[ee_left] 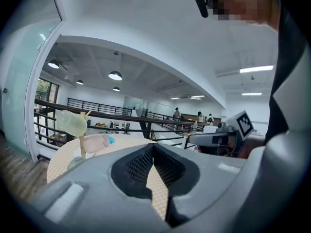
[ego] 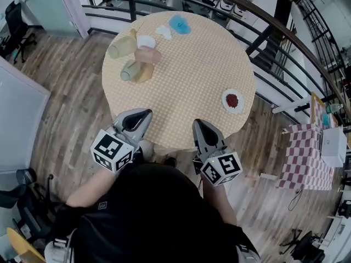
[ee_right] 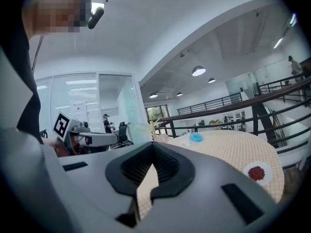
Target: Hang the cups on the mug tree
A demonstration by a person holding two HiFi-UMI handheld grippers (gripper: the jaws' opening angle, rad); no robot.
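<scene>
A wooden mug tree stands at the far left of the round table. Hanging on it are a pale green cup, a pink cup and another green cup, with a white cup just behind. In the left gripper view the green cup and pink cup sit on the tree's pegs. My left gripper and right gripper hover at the table's near edge, well short of the tree. Both are shut and hold nothing.
A small white plate with red pieces lies at the table's right. A blue object and a white one lie at the far side. A dark railing runs behind the table.
</scene>
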